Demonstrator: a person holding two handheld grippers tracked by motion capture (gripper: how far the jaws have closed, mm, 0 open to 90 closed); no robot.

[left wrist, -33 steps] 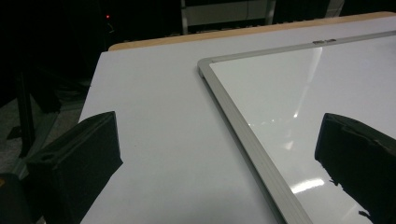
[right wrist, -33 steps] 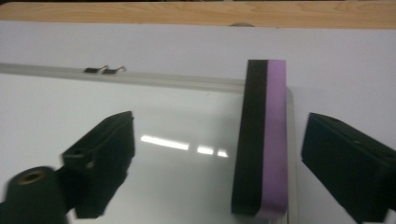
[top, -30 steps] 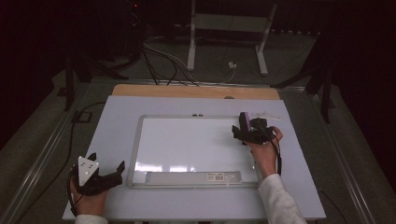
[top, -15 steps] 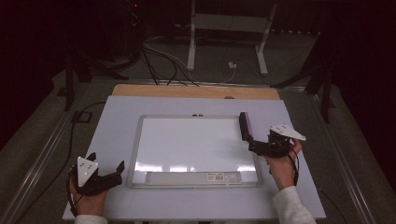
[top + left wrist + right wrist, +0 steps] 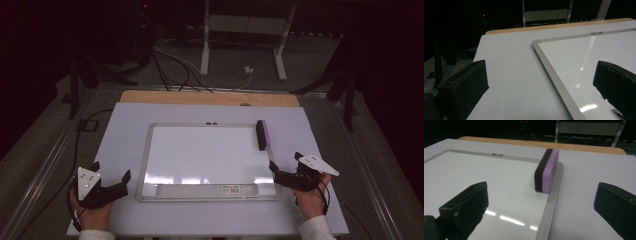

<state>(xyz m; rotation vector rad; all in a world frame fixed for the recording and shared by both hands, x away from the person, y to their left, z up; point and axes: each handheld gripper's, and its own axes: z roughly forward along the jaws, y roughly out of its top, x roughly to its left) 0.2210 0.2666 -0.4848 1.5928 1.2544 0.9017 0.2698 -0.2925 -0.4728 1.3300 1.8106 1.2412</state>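
Right gripper (image 5: 284,169) first: jaws spread wide, nothing between them, hovering low at the near right corner of the whiteboard (image 5: 200,155). In the right gripper view its two black jaws frame the eraser (image 5: 547,170), which stands on its long edge just ahead, well apart from the jaws. And there is the eraser (image 5: 262,134) from the high view too: black felt side facing the board's middle, purple side facing outward, sitting on the whiteboard's right edge against the silver frame, toward the far corner.

Over to the left gripper (image 5: 110,180): also released, jaws gaping, gripping nothing, held by the person's left hand (image 5: 92,216) near the table's front left corner, just off the board's near left corner. Its own view looks along the board's left frame rail (image 5: 554,77).

The whiteboard itself is wiped clean, glossy, catching streaks of light along the near edge, with a pen tray and a small label strip at the front. It lies flat on a pale lavender-white tabletop (image 5: 125,130), with a strip of bare wood (image 5: 210,98) showing along the far edge.

Beyond that, a dark room: grey floor, a tangle of cables (image 5: 170,70), white stand legs (image 5: 240,40), and black tripod legs on either side.
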